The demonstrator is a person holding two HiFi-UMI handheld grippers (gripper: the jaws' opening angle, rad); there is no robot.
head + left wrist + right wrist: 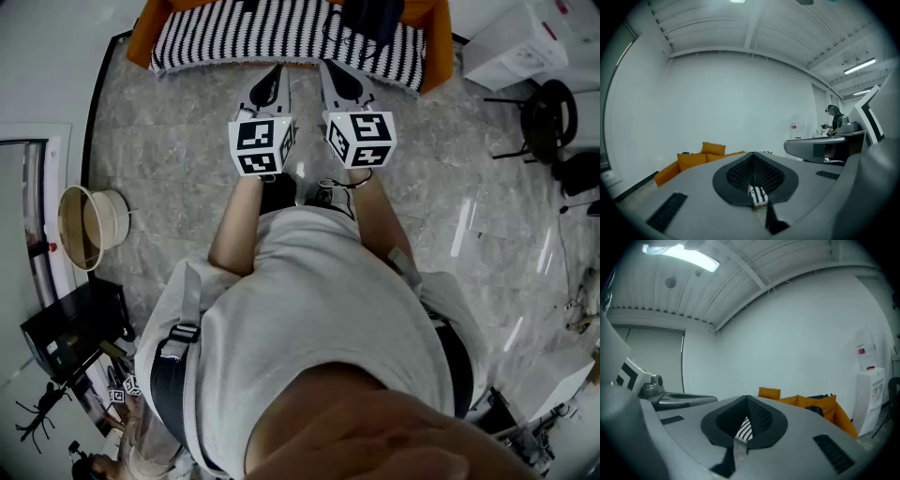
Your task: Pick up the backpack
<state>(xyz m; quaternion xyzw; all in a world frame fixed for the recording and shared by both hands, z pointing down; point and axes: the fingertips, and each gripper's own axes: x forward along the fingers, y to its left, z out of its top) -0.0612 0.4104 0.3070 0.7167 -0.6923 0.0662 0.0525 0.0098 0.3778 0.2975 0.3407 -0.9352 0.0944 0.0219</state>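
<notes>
The dark backpack (370, 19) lies at the right end of an orange sofa (145, 37) covered with a black-and-white striped throw (281, 37), at the top of the head view. Both grippers are held out side by side over the floor, pointing at the sofa and short of it. My left gripper (275, 77) is shut with nothing in it, and so is my right gripper (333, 73). In the left gripper view the closed jaws (753, 157) frame the orange cushions (701, 157). The right gripper view shows its closed jaws (747, 400) and a dark shape, probably the backpack (818, 409), against the orange cushions.
A round woven basket (89, 225) stands by the left wall. White boxes (514, 42) and a black stool (548, 117) are at the right of the sofa. Black equipment (80, 328) sits at the lower left. A white water dispenser (871, 394) stands right of the sofa.
</notes>
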